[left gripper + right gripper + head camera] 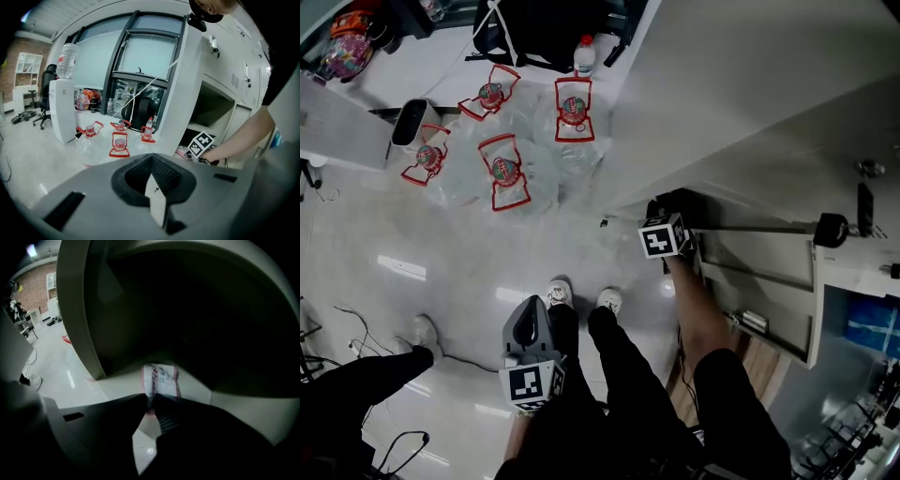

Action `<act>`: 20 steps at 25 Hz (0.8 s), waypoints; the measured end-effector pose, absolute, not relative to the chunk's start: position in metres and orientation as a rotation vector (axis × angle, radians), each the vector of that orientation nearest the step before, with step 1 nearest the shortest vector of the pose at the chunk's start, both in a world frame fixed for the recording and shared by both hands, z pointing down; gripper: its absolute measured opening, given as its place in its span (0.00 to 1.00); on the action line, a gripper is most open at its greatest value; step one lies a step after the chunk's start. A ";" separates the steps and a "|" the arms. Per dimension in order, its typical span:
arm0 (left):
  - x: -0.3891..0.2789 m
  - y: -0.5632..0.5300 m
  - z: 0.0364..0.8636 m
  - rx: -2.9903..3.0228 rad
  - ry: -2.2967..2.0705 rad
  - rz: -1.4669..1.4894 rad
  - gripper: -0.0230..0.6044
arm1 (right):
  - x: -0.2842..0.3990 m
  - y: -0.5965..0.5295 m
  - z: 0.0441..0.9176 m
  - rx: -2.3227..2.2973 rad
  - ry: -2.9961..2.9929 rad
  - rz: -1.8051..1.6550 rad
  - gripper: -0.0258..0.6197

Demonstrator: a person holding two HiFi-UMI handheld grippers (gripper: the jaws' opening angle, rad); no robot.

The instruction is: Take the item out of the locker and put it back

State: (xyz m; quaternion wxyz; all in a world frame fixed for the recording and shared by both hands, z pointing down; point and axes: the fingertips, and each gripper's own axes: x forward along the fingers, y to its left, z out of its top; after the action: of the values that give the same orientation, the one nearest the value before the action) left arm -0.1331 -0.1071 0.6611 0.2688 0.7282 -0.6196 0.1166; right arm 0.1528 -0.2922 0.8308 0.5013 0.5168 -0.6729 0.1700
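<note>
A pink-and-white packet (162, 378) lies on the floor of the dark open locker (123, 384). In the right gripper view, my right gripper (151, 397) reaches into the compartment, its jaws nearly together and pinching the packet's near edge. From the head view only its marker cube (664, 236) and my forearm show at the locker's mouth (680, 204); the packet is hidden there. My left gripper (528, 317) hangs low in front of my legs, away from the locker. Its jaws (152, 160) are shut with nothing between them.
Several large water jugs with red handles (504, 171) stand on the glossy floor to the left of the locker bank. A water dispenser (61, 110) and a black backpack (546, 28) lie beyond them. The open locker door (764, 286) juts out at right. Cables (366, 333) trail at lower left.
</note>
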 end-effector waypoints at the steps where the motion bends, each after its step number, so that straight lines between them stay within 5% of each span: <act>1: -0.133 -0.108 0.661 1.963 -1.669 0.315 0.05 | 0.152 -0.291 0.833 1.241 -1.631 0.418 0.14; 5: -0.131 -0.111 0.659 1.969 -1.660 0.314 0.05 | 0.150 -0.287 0.830 1.238 -1.651 0.458 0.31; 20: -0.120 -0.128 0.607 2.085 -1.613 0.310 0.05 | 0.135 -0.263 0.762 1.402 -1.779 0.564 0.37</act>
State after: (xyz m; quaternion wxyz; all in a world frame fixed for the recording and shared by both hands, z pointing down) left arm -0.1200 -0.1279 0.6071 0.2414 0.7623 -0.5897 0.1133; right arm 0.1354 -0.2629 0.7621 0.3925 0.5524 -0.7010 0.2223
